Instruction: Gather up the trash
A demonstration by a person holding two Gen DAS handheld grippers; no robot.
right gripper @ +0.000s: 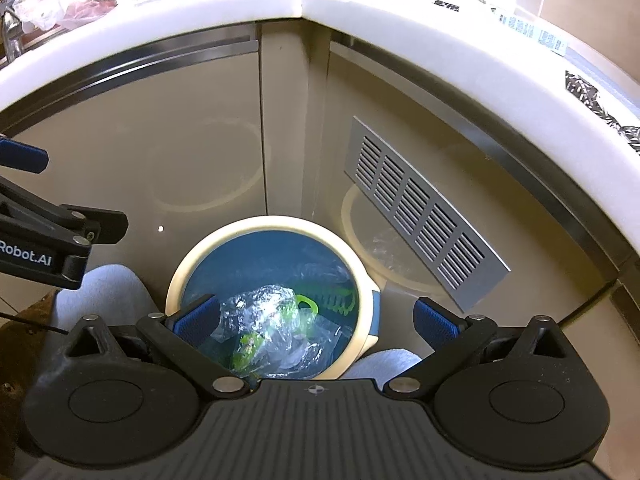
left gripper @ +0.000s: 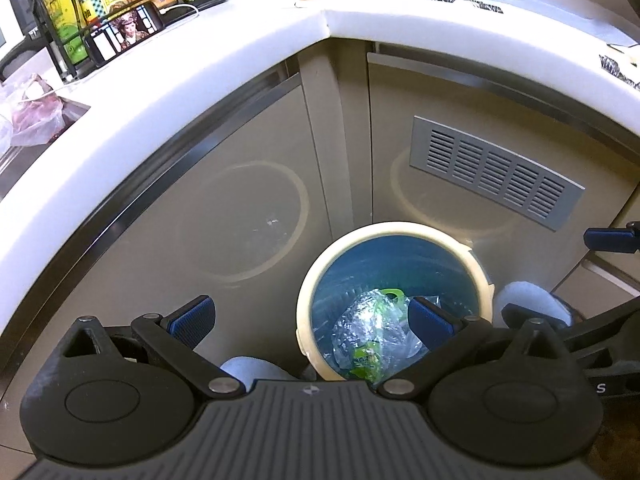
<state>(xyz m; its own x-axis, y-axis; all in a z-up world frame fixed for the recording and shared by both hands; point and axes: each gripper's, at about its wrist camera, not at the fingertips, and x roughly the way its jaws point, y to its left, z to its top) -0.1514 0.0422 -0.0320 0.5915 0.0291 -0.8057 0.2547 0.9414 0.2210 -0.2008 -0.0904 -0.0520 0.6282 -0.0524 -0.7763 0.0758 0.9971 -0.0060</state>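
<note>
A round trash bin (left gripper: 304, 292) with a cream rim and blue inside stands on the floor in the corner under the counter; its rim (right gripper: 176, 272) shows in the right wrist view too. Crumpled clear plastic with green print (left gripper: 370, 328) lies inside it, and the same plastic (right gripper: 268, 316) appears beside a green comb-like piece (right gripper: 334, 300). My left gripper (left gripper: 312, 322) hangs open above the bin with nothing between its fingers. My right gripper (right gripper: 316, 318) is also open and empty over the bin. Each gripper shows at the edge of the other's view.
A white L-shaped countertop (left gripper: 200, 64) curves overhead, with beige cabinet doors and a grey vent grille (left gripper: 492, 172) below. On the counter sit a wire rack of bottles (left gripper: 80, 12), a phone (left gripper: 124, 34), plastic bags (left gripper: 28, 112) and wrappers (right gripper: 532, 32). Pale slippers (right gripper: 100, 292) flank the bin.
</note>
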